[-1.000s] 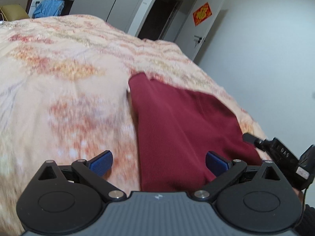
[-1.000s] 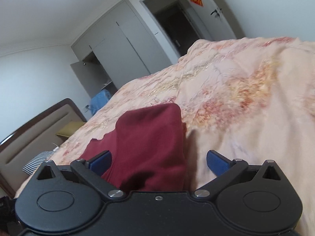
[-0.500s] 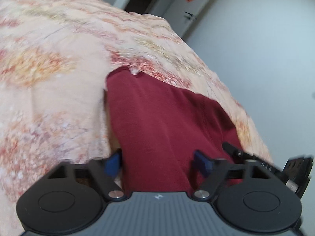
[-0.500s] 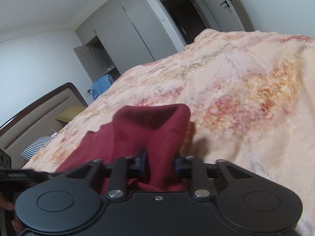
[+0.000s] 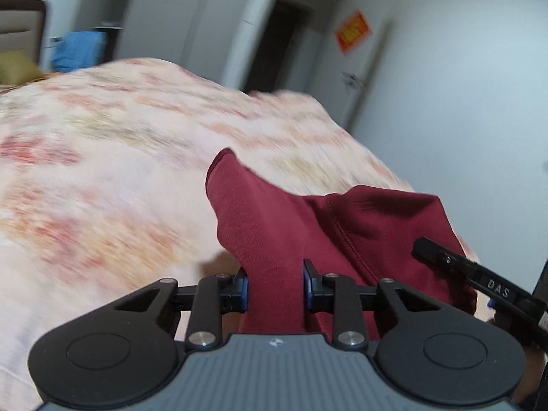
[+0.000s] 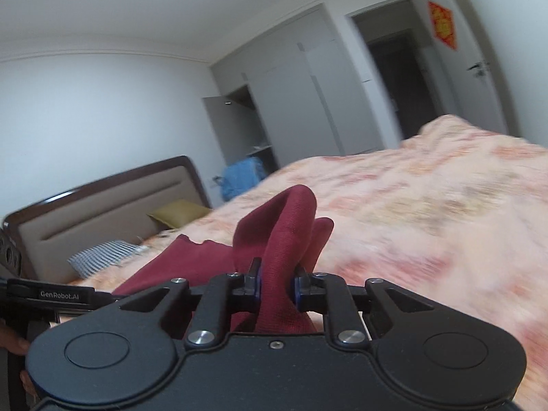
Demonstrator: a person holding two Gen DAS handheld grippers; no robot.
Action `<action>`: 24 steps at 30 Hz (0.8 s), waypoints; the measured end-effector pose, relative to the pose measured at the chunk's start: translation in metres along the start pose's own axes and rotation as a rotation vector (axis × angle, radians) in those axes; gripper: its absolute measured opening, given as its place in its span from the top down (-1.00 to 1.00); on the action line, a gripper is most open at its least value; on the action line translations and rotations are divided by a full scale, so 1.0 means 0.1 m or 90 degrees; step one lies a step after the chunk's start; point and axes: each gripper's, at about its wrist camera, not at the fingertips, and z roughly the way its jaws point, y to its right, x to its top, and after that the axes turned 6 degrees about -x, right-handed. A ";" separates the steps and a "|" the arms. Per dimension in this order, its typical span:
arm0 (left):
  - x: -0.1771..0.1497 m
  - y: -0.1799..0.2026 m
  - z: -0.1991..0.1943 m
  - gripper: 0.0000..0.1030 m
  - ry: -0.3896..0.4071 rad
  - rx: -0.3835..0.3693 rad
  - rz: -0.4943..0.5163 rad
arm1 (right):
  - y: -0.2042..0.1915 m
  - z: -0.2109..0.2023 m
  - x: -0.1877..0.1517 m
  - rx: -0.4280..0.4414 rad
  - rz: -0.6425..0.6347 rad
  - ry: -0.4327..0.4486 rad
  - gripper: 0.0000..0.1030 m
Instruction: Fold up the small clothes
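Nearest the left wrist camera, the left gripper has a bunched fold of the dark red garment between its blue pads; the jaws are closing and already pinch the cloth. From there the garment rises off the bed as a raised ridge running away and to the right, where the black tip of the right gripper meets its far edge. In the right wrist view the right gripper is likewise clenching a gathered hump of the same garment, jaws closing with the fabric pressed between the pads. Beyond lies the peach floral bedspread, then a yellow-green pillow and striped pillow against the padded headboard. Farthest stand grey wardrobes and a door bearing a red ornament.
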 end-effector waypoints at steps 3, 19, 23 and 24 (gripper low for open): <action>0.17 -0.31 -0.07 0.36 0.034 0.037 -0.067 | -0.19 0.42 0.11 0.024 -0.003 -0.020 0.68; -0.08 -1.10 0.02 -0.24 0.003 0.117 -0.161 | -0.17 0.91 -0.43 -0.094 -0.065 -0.106 0.08; -0.05 -0.94 -0.12 -0.67 0.023 0.124 -0.148 | -0.18 0.73 -0.32 -0.106 -0.075 -0.086 -0.29; -0.05 -0.88 -0.18 -0.75 0.030 0.128 -0.139 | -0.20 0.65 -0.28 -0.102 -0.076 -0.076 -0.41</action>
